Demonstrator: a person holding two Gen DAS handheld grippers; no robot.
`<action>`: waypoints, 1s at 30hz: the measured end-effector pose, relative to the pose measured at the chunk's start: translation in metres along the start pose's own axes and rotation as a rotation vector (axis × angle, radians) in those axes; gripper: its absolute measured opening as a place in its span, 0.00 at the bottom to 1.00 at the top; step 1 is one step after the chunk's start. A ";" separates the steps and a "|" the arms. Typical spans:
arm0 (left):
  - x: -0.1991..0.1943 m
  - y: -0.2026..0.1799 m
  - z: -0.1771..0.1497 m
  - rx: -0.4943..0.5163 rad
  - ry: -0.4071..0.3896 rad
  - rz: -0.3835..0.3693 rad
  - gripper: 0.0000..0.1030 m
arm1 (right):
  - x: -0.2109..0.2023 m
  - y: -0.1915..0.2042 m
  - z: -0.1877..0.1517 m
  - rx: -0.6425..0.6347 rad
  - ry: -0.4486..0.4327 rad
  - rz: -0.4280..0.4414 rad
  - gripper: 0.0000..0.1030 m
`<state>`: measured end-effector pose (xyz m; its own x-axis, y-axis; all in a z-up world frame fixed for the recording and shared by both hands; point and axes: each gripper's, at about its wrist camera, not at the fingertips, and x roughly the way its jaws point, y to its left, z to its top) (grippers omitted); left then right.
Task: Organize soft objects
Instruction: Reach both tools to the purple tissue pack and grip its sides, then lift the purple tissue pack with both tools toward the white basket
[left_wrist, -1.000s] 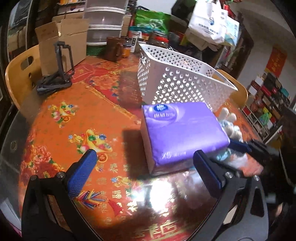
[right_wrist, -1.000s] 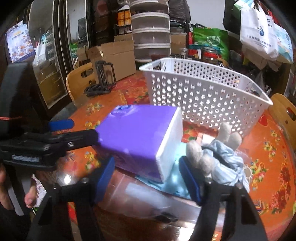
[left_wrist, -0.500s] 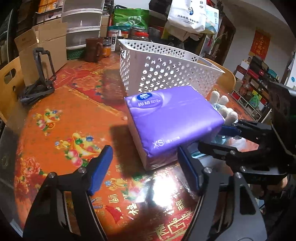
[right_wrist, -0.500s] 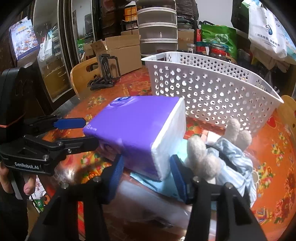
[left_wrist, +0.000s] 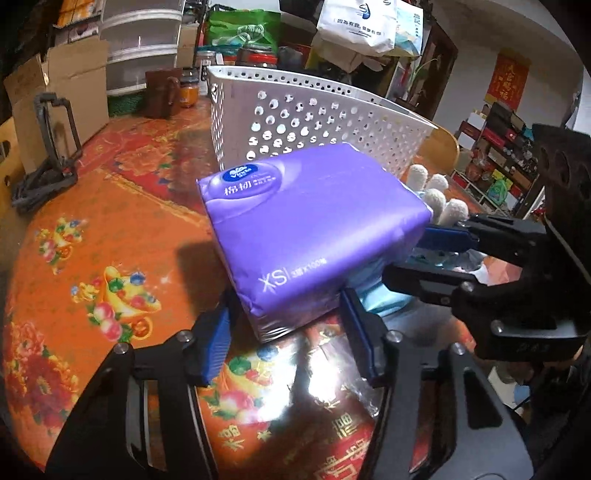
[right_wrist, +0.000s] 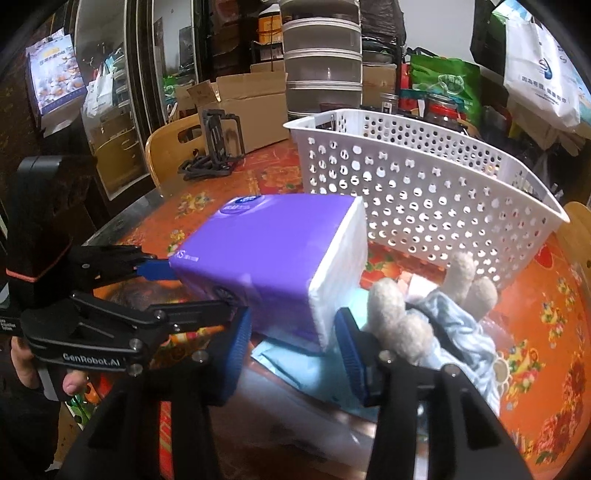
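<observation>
A purple tissue pack (left_wrist: 310, 229) lies on the orange table in front of a white perforated basket (left_wrist: 295, 122). My left gripper (left_wrist: 284, 339) has closed its blue pads against the pack's near end. My right gripper (right_wrist: 291, 347) grips the pack's white end (right_wrist: 340, 273) from the other side. The pack (right_wrist: 266, 254) rests partly on a light blue packet (right_wrist: 295, 365). A plush toy in blue striped cloth (right_wrist: 439, 325) lies right of the pack, in front of the basket (right_wrist: 424, 192).
A black folding stand (left_wrist: 48, 147) and cardboard boxes (left_wrist: 55, 96) sit at the table's far left. A brown mug (left_wrist: 160, 94) and jars stand behind the basket. Wooden chairs (right_wrist: 173, 147) ring the table. Bags and shelves crowd the background.
Both grippers moved in toward the purple pack from opposite ends and narrowed their jaws until the pads came against it.
</observation>
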<state>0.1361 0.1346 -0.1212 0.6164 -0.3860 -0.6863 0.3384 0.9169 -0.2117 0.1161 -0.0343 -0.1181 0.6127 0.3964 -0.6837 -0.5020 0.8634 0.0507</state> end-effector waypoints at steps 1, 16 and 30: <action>0.001 -0.001 0.000 0.000 -0.003 0.004 0.52 | 0.001 0.001 0.000 -0.007 -0.001 -0.003 0.45; -0.012 -0.009 -0.006 -0.018 -0.070 0.029 0.51 | 0.001 -0.004 -0.004 -0.016 -0.030 -0.005 0.39; -0.023 -0.024 -0.005 0.002 -0.097 0.051 0.51 | -0.010 -0.008 -0.010 0.000 -0.056 -0.018 0.35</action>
<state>0.1105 0.1216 -0.1040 0.6987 -0.3471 -0.6256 0.3065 0.9353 -0.1767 0.1077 -0.0489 -0.1192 0.6546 0.3976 -0.6430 -0.4909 0.8704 0.0385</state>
